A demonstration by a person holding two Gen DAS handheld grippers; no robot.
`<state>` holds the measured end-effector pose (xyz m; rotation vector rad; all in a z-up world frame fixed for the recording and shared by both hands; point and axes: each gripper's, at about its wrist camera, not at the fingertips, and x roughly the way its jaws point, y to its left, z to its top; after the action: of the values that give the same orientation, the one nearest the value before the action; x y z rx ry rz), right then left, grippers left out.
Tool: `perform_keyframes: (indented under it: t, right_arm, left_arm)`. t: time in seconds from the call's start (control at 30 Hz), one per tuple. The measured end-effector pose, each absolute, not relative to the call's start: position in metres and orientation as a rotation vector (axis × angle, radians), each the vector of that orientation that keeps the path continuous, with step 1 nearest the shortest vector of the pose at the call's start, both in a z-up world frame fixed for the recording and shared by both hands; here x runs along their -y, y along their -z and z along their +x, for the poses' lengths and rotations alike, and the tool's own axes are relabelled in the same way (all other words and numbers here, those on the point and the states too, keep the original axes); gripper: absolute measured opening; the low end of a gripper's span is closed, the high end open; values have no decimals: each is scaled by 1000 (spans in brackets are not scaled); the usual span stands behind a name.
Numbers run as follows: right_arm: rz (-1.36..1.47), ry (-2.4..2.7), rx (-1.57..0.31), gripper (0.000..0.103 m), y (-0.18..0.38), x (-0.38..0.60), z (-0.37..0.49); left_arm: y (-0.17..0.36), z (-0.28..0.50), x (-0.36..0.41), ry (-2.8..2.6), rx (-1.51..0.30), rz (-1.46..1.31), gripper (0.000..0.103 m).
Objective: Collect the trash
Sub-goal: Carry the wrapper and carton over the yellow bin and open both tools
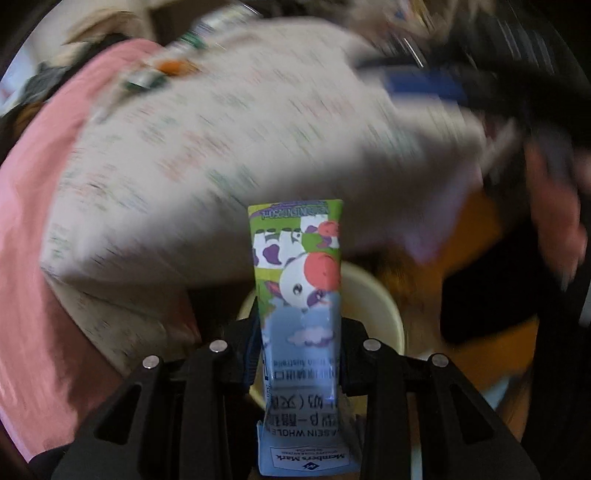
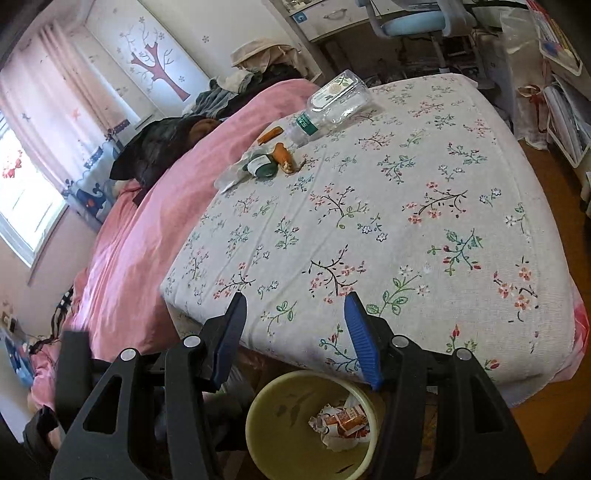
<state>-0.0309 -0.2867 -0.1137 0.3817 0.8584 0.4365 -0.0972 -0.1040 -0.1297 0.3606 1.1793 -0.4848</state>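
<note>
My left gripper (image 1: 301, 332) is shut on a flattened milk carton (image 1: 299, 266) printed with cartoon cows, which stands up between its jaws. Behind and below the carton is the rim of a cream waste bin (image 1: 373, 295). In the right wrist view my right gripper (image 2: 295, 299) stands open with nothing between its blue pads (image 2: 360, 339), above the same bin (image 2: 258, 406). A crumpled orange-and-white wrapper (image 2: 340, 424) lies inside the bin. On the far part of the floral bed (image 2: 406, 221) lie a clear plastic bottle (image 2: 332, 107), a green wrapper (image 2: 260, 164) and two orange pieces (image 2: 284, 155).
A pink quilt (image 2: 155, 229) covers the bed's left side, with dark clothes (image 2: 162, 147) heaped on it. A blue desk chair (image 2: 413, 18) and bags (image 2: 535, 96) stand beyond the bed. The left wrist view is blurred; the bed's corner fills most of it.
</note>
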Motion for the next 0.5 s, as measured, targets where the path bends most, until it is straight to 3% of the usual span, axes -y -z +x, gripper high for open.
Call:
perform_keyframes:
  t: [0.03, 0.1, 0.3, 0.5]
  right_arm:
    - [380, -437, -856, 53, 113, 287, -32]
    - [378, -435, -851, 53, 111, 288, -34]
    - [391, -427, -843, 53, 109, 292, -35]
    - [385, -427, -840, 53, 110, 292, -34]
  left_arm:
    - [135, -103, 110, 499, -1194, 415, 39]
    - [138, -111, 117, 501, -1182, 483, 59]
    - [131, -107, 112, 459, -1129, 466, 65]
    - [96, -106, 100, 360, -909, 365, 76]
